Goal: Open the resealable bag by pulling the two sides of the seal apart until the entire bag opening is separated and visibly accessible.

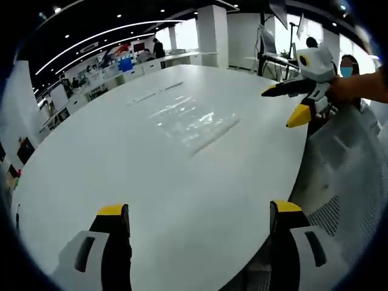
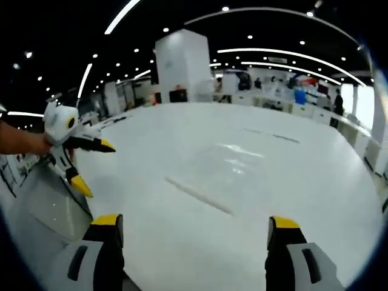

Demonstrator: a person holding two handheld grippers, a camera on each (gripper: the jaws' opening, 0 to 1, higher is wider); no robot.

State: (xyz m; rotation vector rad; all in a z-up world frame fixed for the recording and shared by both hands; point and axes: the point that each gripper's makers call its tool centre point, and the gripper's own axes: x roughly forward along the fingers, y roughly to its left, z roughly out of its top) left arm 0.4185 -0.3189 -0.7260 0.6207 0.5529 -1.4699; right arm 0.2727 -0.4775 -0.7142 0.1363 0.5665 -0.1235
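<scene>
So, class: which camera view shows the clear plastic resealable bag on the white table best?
The left gripper view: the clear plastic resealable bag lies flat mid-table, glossy outline and seal strip visible. The right gripper view shows the bag fainter, mainly glare and the seal line.

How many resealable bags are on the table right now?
1. A single clear resealable bag lies flat near the middle of the white table, ahead of both open grippers; in the right gripper view it shows faintly. No others seen.
</scene>
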